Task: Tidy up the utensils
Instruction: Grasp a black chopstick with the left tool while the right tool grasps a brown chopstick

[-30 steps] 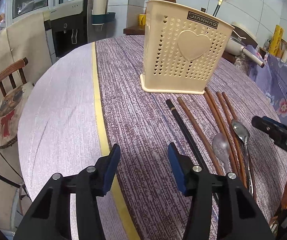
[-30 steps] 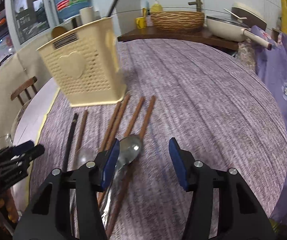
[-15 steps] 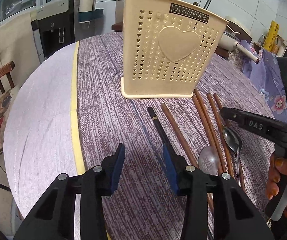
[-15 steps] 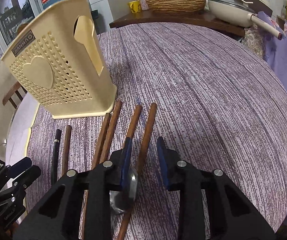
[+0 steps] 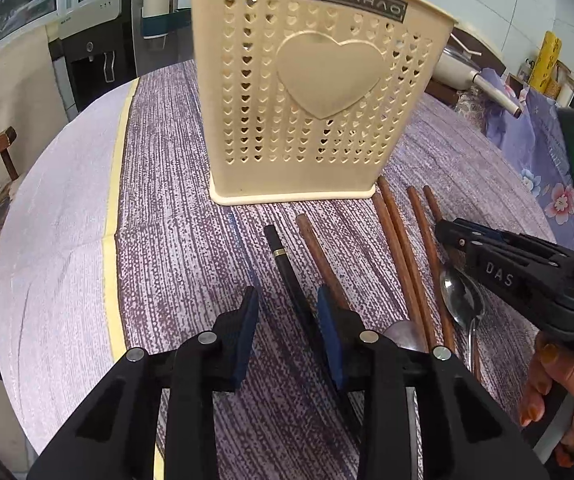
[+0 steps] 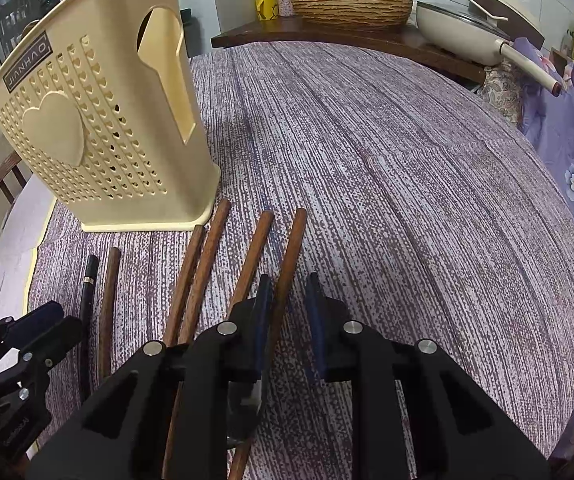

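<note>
Left wrist view: left tool (image 5: 289, 314) low over the round bench with purple woven cloth (image 5: 175, 240), blue pads apart, nothing clamped. The black chopstick with gold band (image 5: 287, 268) runs into the gap between the pads; contact not clear. A brown wooden chopstick (image 5: 319, 256) lies just right of it, passing under the right pad. Cream perforated plastic utensil holder with heart relief (image 5: 307, 96) stands upright beyond, near the sticks' far ends. Further right, four more brown wooden chopsticks (image 5: 401, 256) in two pairs, and a shiny metal spoon (image 5: 461, 300) bowl-up beside them. Right tool (image 5: 447, 230) reaches in from the right above the spoon, held by a hand (image 5: 555, 396).

Right wrist view: right tool (image 6: 289, 300) fingers apart with a narrow gap, straddling the rightmost brown chopstick (image 6: 293, 248); not closed on it. Spoon bowl (image 6: 243, 408) partly hidden beneath the left finger. Holder (image 6: 99, 120) at upper left, upright. Left tool (image 6: 47, 328) at lower left, by the black chopstick (image 6: 87, 304).
</note>
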`<state>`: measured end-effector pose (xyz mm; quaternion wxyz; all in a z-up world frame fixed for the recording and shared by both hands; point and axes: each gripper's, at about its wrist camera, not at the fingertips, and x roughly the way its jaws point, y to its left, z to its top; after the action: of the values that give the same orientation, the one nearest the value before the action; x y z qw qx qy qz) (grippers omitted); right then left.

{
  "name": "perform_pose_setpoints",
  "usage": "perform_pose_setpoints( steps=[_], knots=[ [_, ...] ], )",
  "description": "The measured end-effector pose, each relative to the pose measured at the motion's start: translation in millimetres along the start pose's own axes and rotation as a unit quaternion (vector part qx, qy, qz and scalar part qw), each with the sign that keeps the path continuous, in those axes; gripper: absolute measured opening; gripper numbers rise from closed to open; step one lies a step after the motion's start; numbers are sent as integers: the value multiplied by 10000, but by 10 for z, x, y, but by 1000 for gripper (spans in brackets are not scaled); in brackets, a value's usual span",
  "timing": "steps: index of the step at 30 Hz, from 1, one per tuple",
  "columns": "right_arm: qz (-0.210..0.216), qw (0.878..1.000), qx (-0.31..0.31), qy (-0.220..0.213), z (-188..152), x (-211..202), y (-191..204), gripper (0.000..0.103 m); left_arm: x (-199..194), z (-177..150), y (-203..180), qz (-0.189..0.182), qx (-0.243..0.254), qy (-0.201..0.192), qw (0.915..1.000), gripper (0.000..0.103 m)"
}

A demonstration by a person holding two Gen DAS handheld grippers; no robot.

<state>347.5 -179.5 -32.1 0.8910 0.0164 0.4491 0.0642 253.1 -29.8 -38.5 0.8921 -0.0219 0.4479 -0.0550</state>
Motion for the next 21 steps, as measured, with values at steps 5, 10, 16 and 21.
perform_pose_setpoints(
  steps=[5, 10, 16, 21],
  knots=[
    [76, 9999, 85, 67, 46, 25, -30, 14, 56, 15, -68, 220, 94, -5, 9997, 24],
    [-9, 9999, 98, 23, 123, 82, -36, 11, 108, 74, -111, 404, 193, -16, 9990, 18],
    [-72, 9999, 124, 7, 189, 130, -40, 10, 138, 138, -106, 507, 209, 5, 9985, 14],
    [-121, 9998, 127, -29, 198, 140, -12, 10, 143, 142, -123, 552, 218, -24, 9982, 13]
  ],
)
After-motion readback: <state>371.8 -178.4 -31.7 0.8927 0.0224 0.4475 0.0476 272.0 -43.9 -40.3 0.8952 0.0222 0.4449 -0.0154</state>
